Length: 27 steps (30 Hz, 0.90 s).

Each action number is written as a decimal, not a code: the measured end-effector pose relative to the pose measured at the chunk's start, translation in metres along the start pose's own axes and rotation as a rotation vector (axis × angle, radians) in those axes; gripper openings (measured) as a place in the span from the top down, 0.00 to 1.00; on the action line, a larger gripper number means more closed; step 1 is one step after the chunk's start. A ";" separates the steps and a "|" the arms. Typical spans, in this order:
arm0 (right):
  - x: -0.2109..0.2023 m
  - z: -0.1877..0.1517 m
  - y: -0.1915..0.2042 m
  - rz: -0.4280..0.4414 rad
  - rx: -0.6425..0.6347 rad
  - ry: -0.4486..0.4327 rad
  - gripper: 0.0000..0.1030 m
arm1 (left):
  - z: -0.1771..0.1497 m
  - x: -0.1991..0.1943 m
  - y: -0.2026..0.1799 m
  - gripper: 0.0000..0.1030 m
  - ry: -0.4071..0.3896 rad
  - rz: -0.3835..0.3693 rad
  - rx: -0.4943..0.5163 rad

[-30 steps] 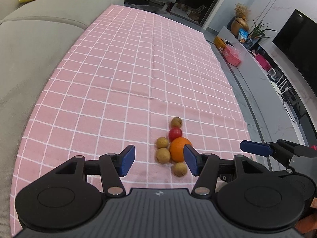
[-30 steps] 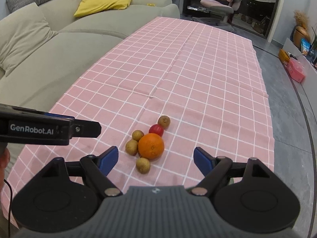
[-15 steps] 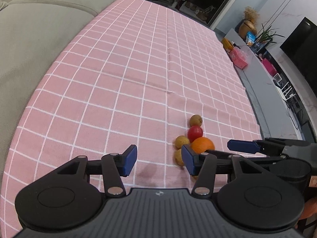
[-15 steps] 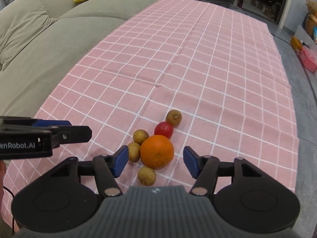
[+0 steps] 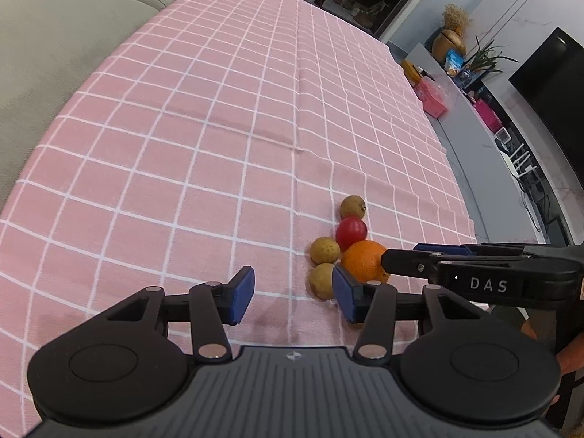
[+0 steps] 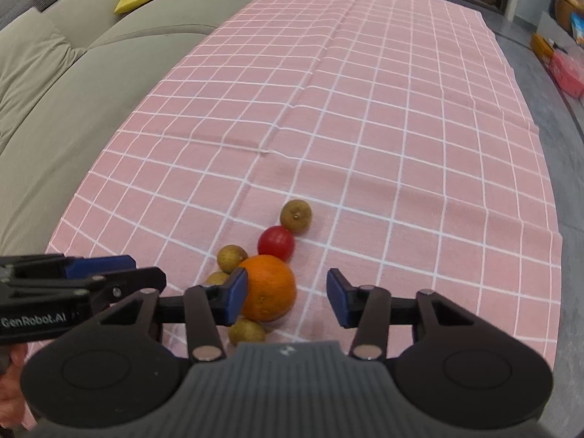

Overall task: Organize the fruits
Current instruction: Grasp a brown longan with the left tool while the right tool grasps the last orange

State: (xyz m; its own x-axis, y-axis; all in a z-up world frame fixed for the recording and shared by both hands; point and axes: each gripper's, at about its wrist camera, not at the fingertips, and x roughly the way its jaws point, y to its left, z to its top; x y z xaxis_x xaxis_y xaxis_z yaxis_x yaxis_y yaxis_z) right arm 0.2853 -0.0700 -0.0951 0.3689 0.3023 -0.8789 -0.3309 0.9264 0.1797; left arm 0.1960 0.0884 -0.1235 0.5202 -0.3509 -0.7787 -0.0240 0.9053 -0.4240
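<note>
Pink checked cloth [image 6: 401, 127] covers the table, and the fruit lies clustered on it near its near edge. Taking the orange [image 6: 269, 287] as the landmark: a red cherry tomato [image 6: 276, 242] touches its far side, a brown longan [image 6: 296, 216] sits just beyond the tomato, another longan [image 6: 231, 257] rests at the orange's far left, one [image 6: 218, 277] is half hidden to its left behind a blue pad, and one more [image 6: 246, 330] lies just in front of it. The right tool [image 6: 284, 295] straddles the orange with its jaws closing; the left pad lies against the orange's side while the right pad stands clear of it, so nothing is pinched yet. The left tool [image 5: 292, 294] hangs to the left of the orange, its jaws closing with only bare cloth between them; its right pad overlaps the longan nearest the orange's left. A grey sofa [image 6: 73, 73] runs along the cloth well left of the orange.
</note>
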 end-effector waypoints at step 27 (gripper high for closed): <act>0.034 -0.001 -0.031 0.201 0.298 0.109 0.53 | -0.006 0.039 -0.034 0.61 0.066 0.023 0.153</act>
State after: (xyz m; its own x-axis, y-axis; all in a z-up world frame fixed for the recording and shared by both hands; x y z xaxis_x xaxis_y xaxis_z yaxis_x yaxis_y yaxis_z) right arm 0.3067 -0.0886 -0.1306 0.2219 0.4742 -0.8520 -0.1145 0.8804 0.4602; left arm 0.2117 0.0422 -0.1423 0.4636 -0.3402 -0.8181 0.0979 0.9374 -0.3343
